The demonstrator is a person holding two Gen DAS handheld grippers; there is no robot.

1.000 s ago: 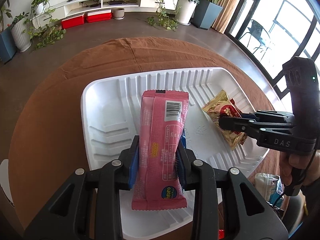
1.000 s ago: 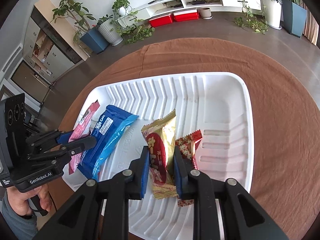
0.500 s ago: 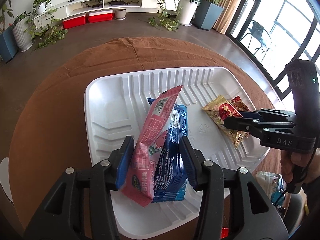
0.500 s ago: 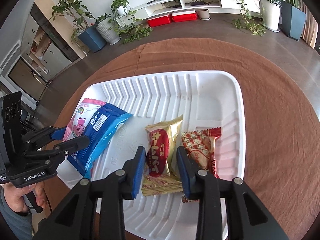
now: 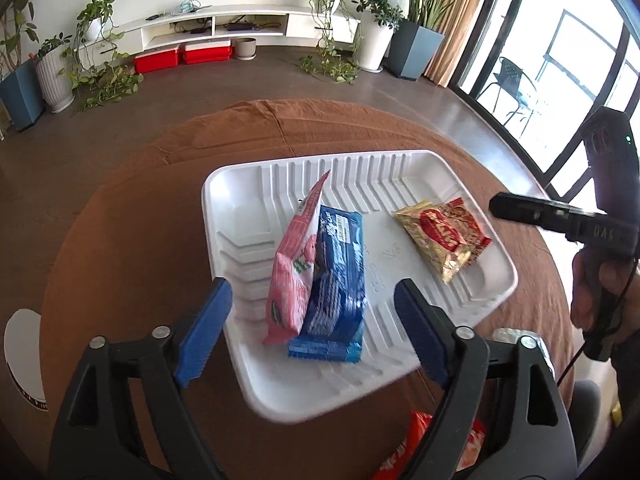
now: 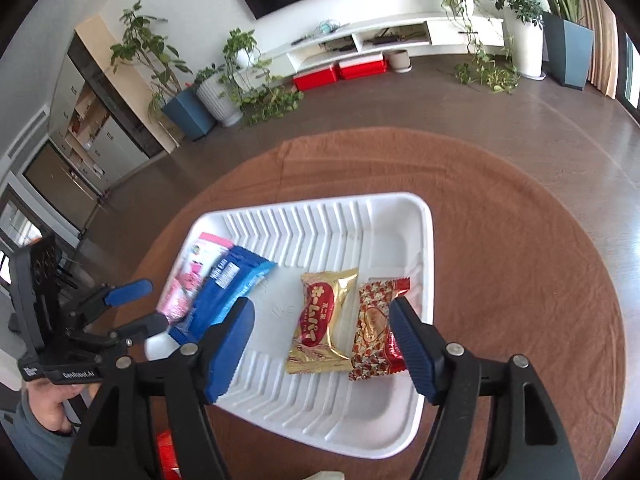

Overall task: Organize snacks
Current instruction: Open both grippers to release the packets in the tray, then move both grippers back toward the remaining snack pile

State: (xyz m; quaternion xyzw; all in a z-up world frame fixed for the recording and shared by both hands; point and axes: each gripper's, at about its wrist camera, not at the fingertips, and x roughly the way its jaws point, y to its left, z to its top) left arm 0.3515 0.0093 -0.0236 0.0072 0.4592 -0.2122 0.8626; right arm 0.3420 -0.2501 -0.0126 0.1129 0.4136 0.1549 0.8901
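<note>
Pink wafer pack (image 5: 294,268) leans on the blue biscuit pack (image 5: 336,280) in the white tray (image 5: 248,184); both the left gripper (image 5: 308,332) and right gripper (image 6: 320,344) have just spread wide, empty. It may topple sideways.

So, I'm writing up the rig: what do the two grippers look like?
Both are black clamp-style frames with ribbed blue pads and silver rivets. The left gripper carries white "GenRobot.AI" lettering. The right gripper is marked "DAS", has a small green light, and trails a thin black cable. A grey sleeve shows.
</note>
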